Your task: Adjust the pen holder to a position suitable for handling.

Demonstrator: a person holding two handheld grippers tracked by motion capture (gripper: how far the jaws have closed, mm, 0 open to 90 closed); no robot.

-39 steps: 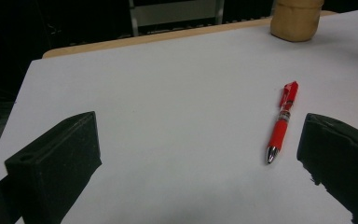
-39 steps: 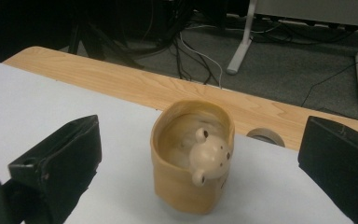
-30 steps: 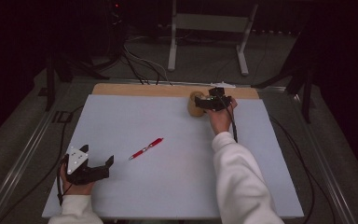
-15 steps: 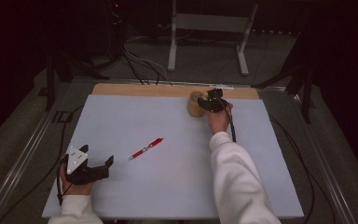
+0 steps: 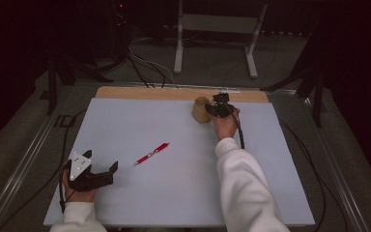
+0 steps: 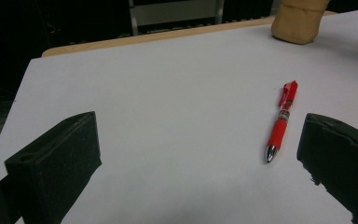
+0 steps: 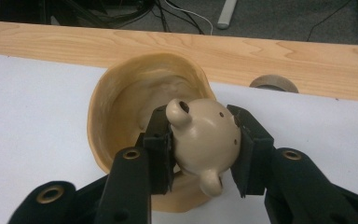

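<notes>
From above, I can barely make out my right gripper (image 5: 219,107) at the tan cup (image 5: 200,110). My left gripper (image 6: 200,158) gapes wide, empty, beside the red pen (image 6: 280,121). Up close, my right jaws have just closed on a tan bear-shaped piece (image 7: 206,138) over the cup's mouth.

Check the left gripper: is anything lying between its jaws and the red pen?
Nothing visible is. The left gripper is open, and the red pen lies on bare white table just inside one jaw, tip toward the gripper. The tan cup stands well beyond it, at the far edge.
</notes>
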